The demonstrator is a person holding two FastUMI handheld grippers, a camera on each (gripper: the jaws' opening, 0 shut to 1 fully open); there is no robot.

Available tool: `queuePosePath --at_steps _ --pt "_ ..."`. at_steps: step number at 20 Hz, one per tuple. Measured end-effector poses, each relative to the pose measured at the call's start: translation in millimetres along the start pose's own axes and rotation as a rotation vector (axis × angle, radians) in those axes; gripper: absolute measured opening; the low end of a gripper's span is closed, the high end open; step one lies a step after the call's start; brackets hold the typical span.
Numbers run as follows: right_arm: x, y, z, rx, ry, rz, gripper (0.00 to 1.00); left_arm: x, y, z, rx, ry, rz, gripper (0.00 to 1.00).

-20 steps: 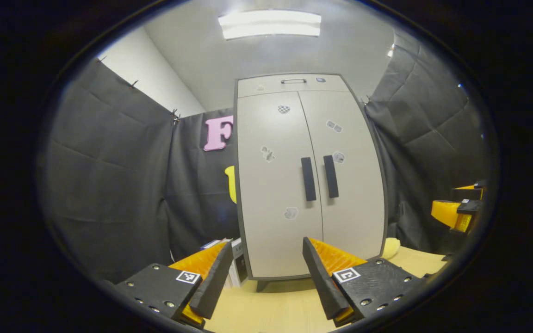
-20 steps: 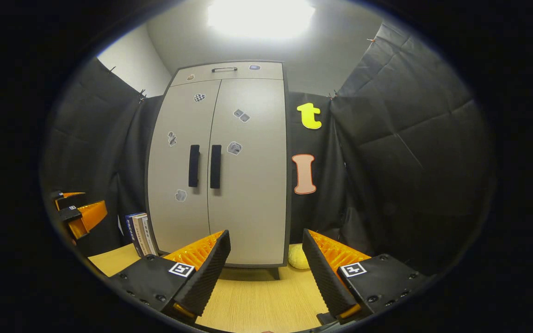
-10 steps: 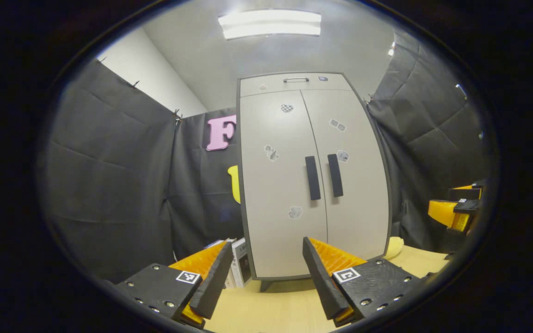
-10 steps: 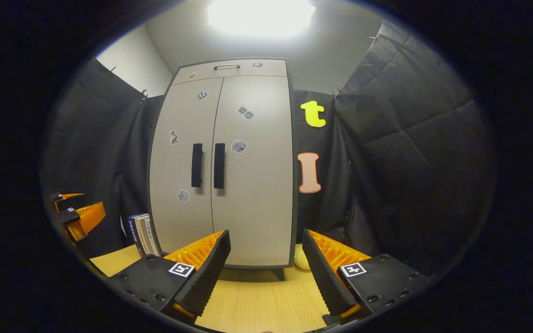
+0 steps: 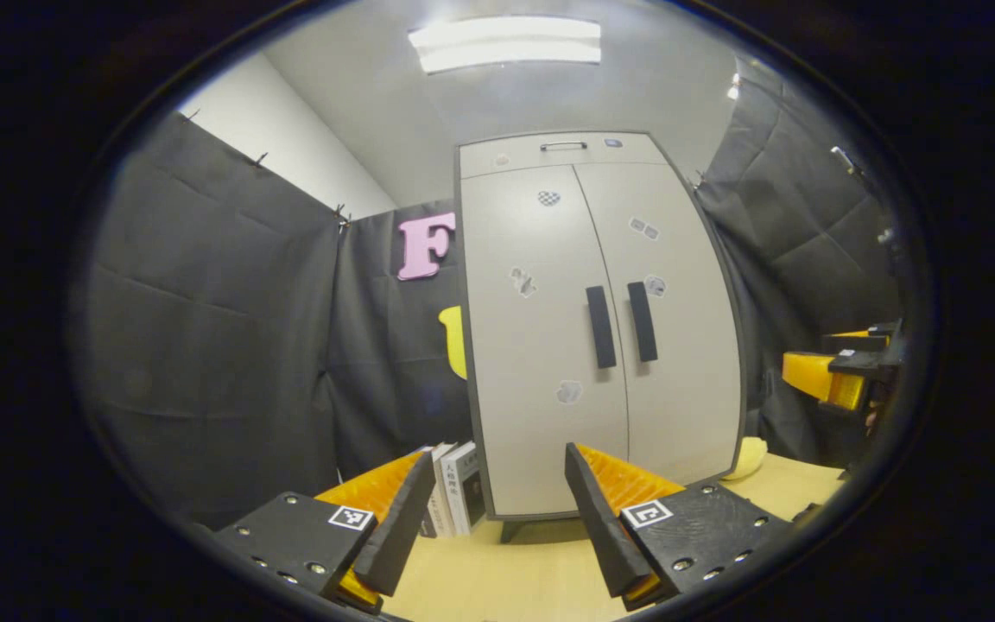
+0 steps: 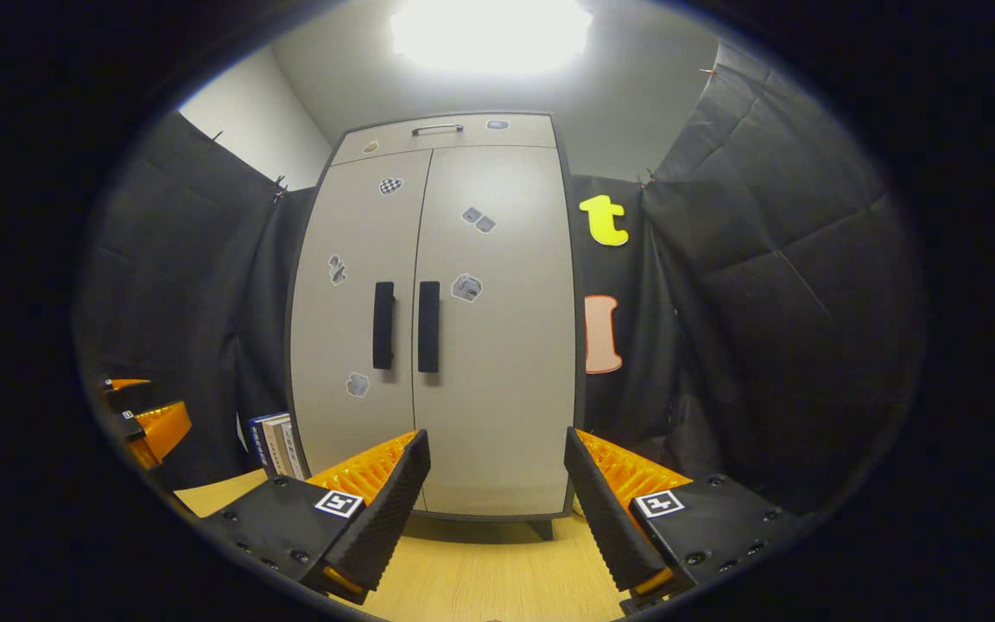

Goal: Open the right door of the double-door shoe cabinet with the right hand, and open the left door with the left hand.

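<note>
Shoe cabinet stood centre-right of the left gripper view, centre of the right gripper view, both doors closed. Left door and right door met at two black handles, untouched. Wooden table ran along the bottom. Books stood lower centre, just beside the cabinet's left side. A yellow object showed lower right in the left gripper view. Left gripper was released, holding nothing. Right gripper likewise spread and empty, also seen at the right edge of the left gripper view.
</note>
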State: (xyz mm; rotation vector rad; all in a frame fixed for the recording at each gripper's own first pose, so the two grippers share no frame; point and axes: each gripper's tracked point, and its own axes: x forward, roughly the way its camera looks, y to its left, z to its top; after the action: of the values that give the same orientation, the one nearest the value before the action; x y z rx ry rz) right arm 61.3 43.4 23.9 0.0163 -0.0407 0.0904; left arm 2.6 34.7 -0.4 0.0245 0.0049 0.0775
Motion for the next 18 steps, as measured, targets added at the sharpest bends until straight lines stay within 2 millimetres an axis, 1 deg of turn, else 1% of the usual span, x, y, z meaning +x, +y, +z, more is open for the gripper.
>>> queuePosePath --at_steps 3,6,12,15,18 --pt "19 12 10 0.006 -0.019 0.032 0.98 -3 20 -4 0.007 0.010 0.050 0.89" --pt "37 21 18 0.010 -0.027 0.058 0.98 -6 33 -6 0.016 0.014 0.093 0.89" --pt "77 40 32 0.027 -0.016 0.107 0.98 -14 51 -11 0.027 0.028 0.160 0.89" --pt "98 47 43 0.020 -0.022 0.115 0.96 -20 60 -13 0.028 0.033 0.187 0.88" --pt "115 55 50 0.015 -0.022 0.125 0.98 -25 69 -14 0.038 0.035 0.213 0.89"
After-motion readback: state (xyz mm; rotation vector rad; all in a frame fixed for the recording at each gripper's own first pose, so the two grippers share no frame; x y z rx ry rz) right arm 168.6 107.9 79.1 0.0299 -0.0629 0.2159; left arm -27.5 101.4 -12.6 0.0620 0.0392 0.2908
